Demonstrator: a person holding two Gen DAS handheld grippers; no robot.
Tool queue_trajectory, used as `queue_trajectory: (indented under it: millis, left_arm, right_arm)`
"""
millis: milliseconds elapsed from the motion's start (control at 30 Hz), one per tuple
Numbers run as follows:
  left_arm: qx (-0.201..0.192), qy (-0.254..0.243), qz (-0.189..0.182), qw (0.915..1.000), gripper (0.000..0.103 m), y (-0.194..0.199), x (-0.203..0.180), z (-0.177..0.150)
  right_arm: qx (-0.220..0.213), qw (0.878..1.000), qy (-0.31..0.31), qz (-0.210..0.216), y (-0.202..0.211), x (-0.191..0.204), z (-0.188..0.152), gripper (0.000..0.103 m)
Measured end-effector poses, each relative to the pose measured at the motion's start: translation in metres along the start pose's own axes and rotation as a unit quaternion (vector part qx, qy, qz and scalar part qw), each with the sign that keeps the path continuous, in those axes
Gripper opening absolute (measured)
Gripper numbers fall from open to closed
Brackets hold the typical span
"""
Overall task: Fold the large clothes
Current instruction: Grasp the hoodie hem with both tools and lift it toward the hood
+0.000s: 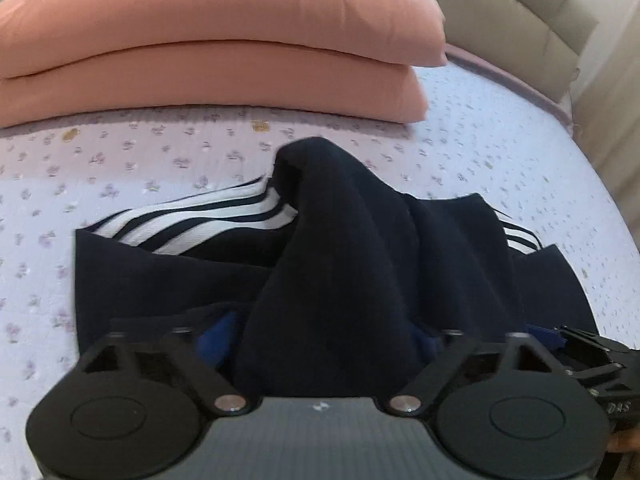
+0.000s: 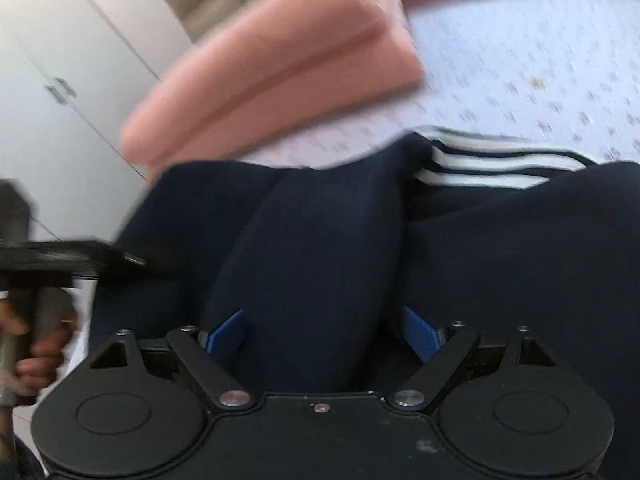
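Dark garment (image 1: 332,280) fabric bunches between the left gripper's (image 1: 326,344) blue pads (image 1: 218,340), hiding most of each pad and the grip itself. The right wrist view is blurred: the pink bedding (image 2: 272,64) at 11 o'clock smears, and the person's hand (image 2: 28,344) at 8 o'clock is cut off.

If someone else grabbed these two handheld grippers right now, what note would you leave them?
Left gripper: shut on a raised bunch of the navy striped garment.
Right gripper: shut on another bunch of the same garment.
Garment lies on the floral bedsheet, partly gathered, white stripes showing. Folded pink blanket sits behind it.
Done: both grips taken.
Left: probably carry the fold over, lay it flat, release.
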State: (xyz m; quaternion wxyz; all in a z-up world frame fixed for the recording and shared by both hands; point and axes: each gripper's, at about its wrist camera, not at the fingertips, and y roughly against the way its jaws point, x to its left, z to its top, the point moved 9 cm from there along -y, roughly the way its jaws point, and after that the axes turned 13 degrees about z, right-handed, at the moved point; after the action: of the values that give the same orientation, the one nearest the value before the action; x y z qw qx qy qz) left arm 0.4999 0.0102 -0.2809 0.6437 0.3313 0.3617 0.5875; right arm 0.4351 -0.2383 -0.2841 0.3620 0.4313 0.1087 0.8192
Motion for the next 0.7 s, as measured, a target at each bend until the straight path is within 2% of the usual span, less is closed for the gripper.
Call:
queue_trajectory:
  millis: [33, 100, 133, 167, 200, 233, 333, 400, 433, 467, 500, 533, 600, 667, 700]
  left_arm:
    - [0.009, 0.02, -0.013, 0.9997, 0.019, -0.003, 0.0, -0.001]
    - [0.015, 0.069, -0.018, 0.9973, 0.016, -0.001, 0.007, 0.001]
    - [0.001, 0.078, -0.029, 0.9965, 0.015, 0.006, 0.006, 0.002]
    - [-0.012, 0.079, -0.047, 0.9957, 0.015, 0.015, 0.003, 0.004]
    - [-0.02, 0.082, -0.065, 0.9943, 0.015, 0.025, 0.0, 0.006]
    - [-0.027, 0.088, -0.086, 0.992, 0.014, 0.037, -0.004, 0.009]
    - [-0.054, 0.102, -0.133, 0.9844, 0.015, 0.07, -0.009, 0.015]
    - [-0.052, 0.108, -0.151, 0.9812, 0.022, 0.079, -0.009, 0.011]
    - [-0.038, 0.108, -0.152, 0.9817, 0.027, 0.075, -0.009, 0.006]
    - [-0.019, 0.107, -0.144, 0.9836, 0.031, 0.068, -0.007, -0.001]
    - [-0.004, 0.106, -0.129, 0.986, 0.034, 0.06, -0.004, -0.008]
    - [0.014, 0.105, -0.108, 0.9885, 0.039, 0.05, 0.002, -0.019]
    - [0.031, 0.113, -0.088, 0.9891, 0.046, 0.038, 0.011, -0.032]
    - [0.048, 0.123, -0.096, 0.9867, 0.055, 0.028, 0.016, -0.041]
    - [0.055, 0.126, -0.097, 0.9858, 0.054, 0.023, 0.018, -0.044]
  right_arm:
    - [-0.014, 1.0, 0.015, -0.012, 0.004, 0.004, 0.001, 0.1]
    - [-0.05, 0.993, 0.093, -0.051, 0.014, 0.023, 0.007, 0.092]
    - [-0.052, 0.989, 0.132, -0.048, 0.015, 0.037, 0.008, 0.075]
    - [-0.039, 0.989, 0.135, -0.038, 0.011, 0.039, 0.01, 0.051]
    - [-0.036, 0.992, 0.116, -0.034, 0.012, 0.041, 0.011, 0.003]
    - [-0.056, 0.993, 0.1, -0.025, 0.018, 0.043, 0.016, 0.001]
    - [-0.145, 0.984, 0.103, -0.032, 0.068, 0.053, 0.045, 0.0]
    - [-0.173, 0.981, 0.085, -0.035, 0.092, 0.046, 0.058, 0.001]
    - [-0.165, 0.984, 0.064, -0.036, 0.093, 0.035, 0.061, 0.008]
    - [-0.148, 0.987, 0.043, -0.039, 0.088, 0.023, 0.062, 0.023]
    - [-0.12, 0.992, 0.009, -0.043, 0.079, 0.006, 0.059, 0.065]
    - [-0.092, 0.995, -0.023, -0.04, 0.068, -0.009, 0.052, 0.084]
    - [-0.06, 0.997, -0.048, -0.03, 0.047, -0.022, 0.038, 0.085]
    - [-0.03, 0.998, -0.047, -0.026, 0.031, -0.029, 0.023, 0.085]
    - [-0.02, 0.999, -0.043, -0.022, 0.024, -0.03, 0.015, 0.086]
